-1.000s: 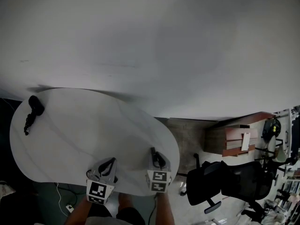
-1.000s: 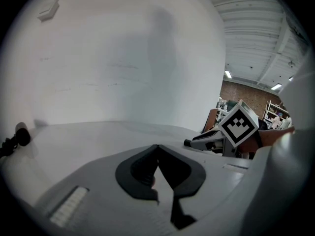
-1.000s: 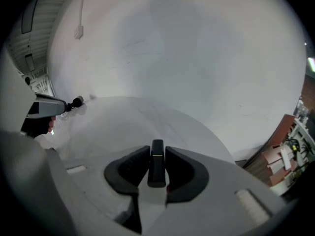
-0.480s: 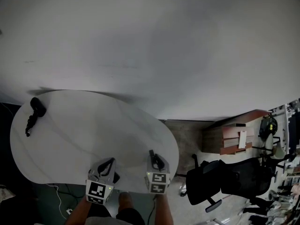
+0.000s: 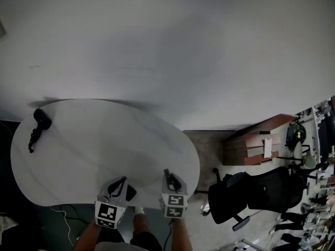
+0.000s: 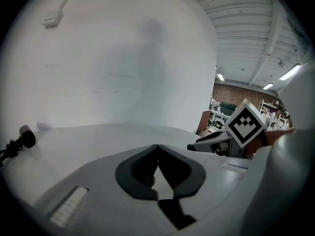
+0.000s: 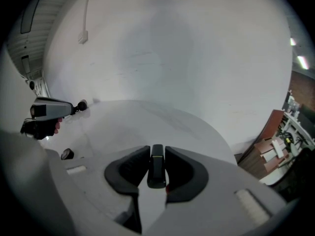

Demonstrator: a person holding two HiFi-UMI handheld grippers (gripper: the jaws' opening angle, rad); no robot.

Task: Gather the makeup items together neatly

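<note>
Head camera: high above us, facing steeply down; we take in the whole white table (image 5: 78,150), the wall (image 5: 167,46) beyond it and an office chair (image 5: 246,192) on the floor at right, all small. Left gripper (image 5: 121,183) camera: low at the table's near edge, close over the top, facing the far wall. Right gripper (image 5: 168,174) camera: same near edge, further right, facing that same wall. Each gripper camera catches the other gripper at its side. All three views share the dark item (image 5: 37,122) at the table's far left
</note>
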